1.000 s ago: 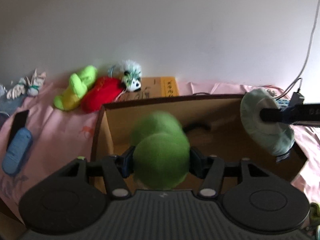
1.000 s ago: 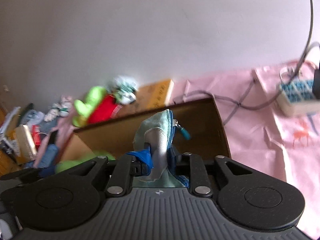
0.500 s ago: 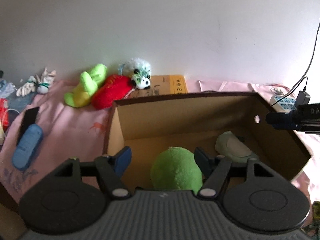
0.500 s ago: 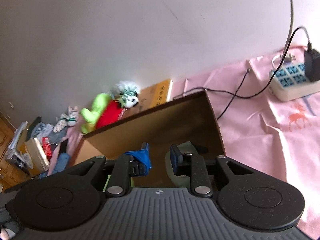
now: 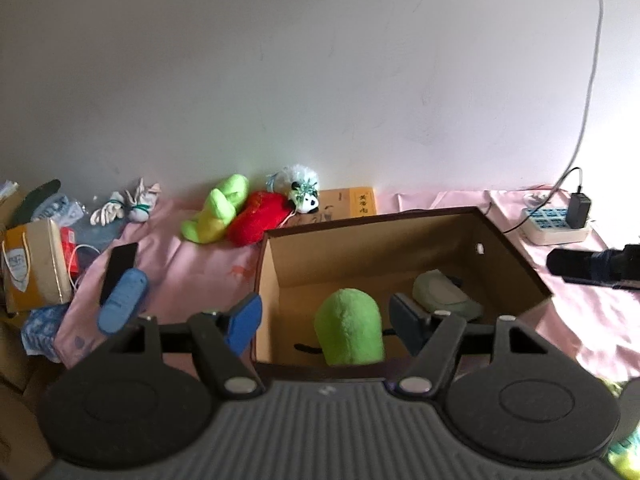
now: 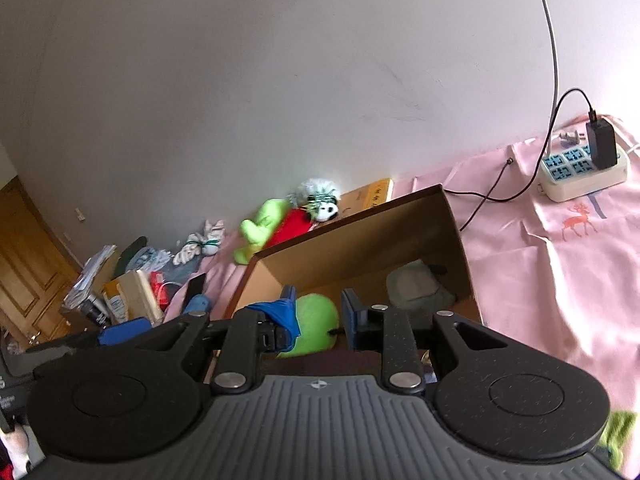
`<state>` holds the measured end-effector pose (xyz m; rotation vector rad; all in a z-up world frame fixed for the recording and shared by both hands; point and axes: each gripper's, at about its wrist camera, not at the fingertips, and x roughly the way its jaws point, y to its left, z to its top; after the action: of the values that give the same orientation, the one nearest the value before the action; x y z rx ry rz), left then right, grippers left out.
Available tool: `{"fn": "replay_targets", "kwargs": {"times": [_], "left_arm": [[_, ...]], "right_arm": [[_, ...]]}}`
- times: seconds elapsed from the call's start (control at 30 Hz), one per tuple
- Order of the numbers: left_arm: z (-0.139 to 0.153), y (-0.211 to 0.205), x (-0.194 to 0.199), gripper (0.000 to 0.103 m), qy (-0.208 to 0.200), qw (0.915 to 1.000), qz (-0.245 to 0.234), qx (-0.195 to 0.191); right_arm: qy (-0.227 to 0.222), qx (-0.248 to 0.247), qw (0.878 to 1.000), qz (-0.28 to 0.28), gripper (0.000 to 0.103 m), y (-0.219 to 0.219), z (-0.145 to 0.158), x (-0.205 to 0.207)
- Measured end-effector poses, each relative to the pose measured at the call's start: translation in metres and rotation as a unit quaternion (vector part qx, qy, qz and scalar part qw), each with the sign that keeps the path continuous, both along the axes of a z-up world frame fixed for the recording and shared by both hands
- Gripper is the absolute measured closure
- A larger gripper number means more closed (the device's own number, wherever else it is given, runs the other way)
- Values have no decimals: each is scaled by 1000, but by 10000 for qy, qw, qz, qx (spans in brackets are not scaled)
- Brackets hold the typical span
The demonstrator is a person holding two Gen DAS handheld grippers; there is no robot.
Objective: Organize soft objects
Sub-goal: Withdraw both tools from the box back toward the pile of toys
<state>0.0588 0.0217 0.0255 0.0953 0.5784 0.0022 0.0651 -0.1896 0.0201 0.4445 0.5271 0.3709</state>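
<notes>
Both soft pieces are already lying inside the open brown cardboard box point(image 5: 400, 248): the rounded bright-green plush toy point(image 5: 348, 326) near the front wall, the pale grey-green zipped fabric pouch point(image 5: 440, 294) toward the right side. The left gripper point(image 5: 324, 320) is standing released over the front rim, its jaws having just been opening with nothing pressed between them. The right gripper point(image 6: 318, 316) is empty too, its jaws slightly apart.

The risk I judge now is a fingertip catching the box's front edge and dragging or tipping it on the pink cloth point(image 6: 560, 264), since the box is light. The black charger cable point(image 6: 500, 192) running beside the box could also snag.

The plush's underside and the box floor near the front are being hidden by the gripper bodies. Whether the lime, red and panda plush toys point(image 5: 256, 212) by the wall are separate pieces I cannot tell.
</notes>
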Motion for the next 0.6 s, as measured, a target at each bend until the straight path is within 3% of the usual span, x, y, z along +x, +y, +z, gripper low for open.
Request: {"fn": "replay_targets", "kwargs": {"times": [0.3, 0.6], "left_arm": [[10, -13, -62, 29, -161, 9996, -21, 218], [5, -20, -104, 26, -89, 9999, 6, 103]], "right_arm": [[-222, 192, 9996, 39, 96, 1, -5, -54], [-354, 219, 9991, -129, 94, -7, -16, -89]]}}
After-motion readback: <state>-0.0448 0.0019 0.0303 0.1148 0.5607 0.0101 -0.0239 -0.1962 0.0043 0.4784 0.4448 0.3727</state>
